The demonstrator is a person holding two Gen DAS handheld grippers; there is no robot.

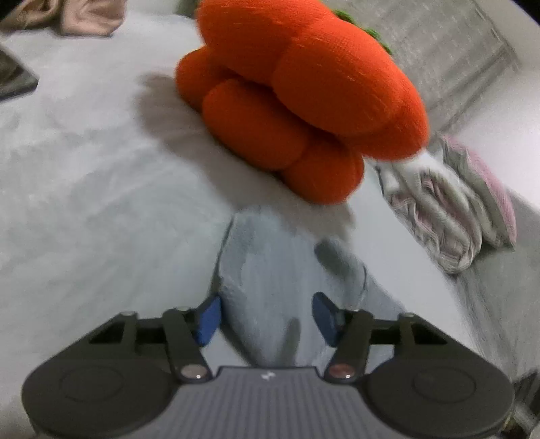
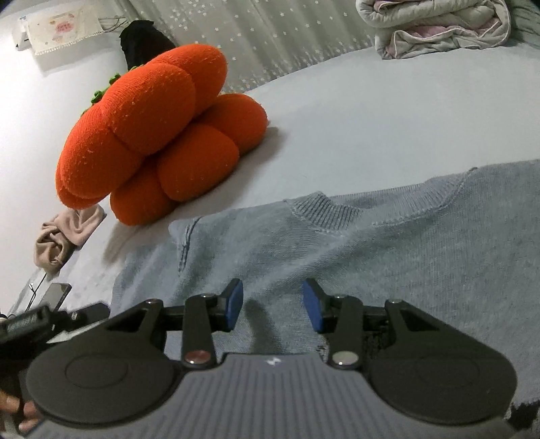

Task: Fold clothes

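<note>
A pale blue knit sweater lies spread on a light grey bed sheet, its ribbed collar pointing away from the right wrist camera and its far edge running across the sheet. The sweater's right side is cut off by the frame. The right gripper hangs over the sweater's body with its blue pads apart; whether they touch the knit cannot be told. In the blurred left wrist view, the left gripper stands with its jaws apart around a bunched fold of the sweater; no press on the cloth can be made out.

Just beyond the sweater's left shoulder sits an orange knotted cushion, near but apart. Bare sheet stretches behind the collar up to a rolled quilt at the far edge. A beige garment lies crumpled near the bed's left edge, beside a dark phone.
</note>
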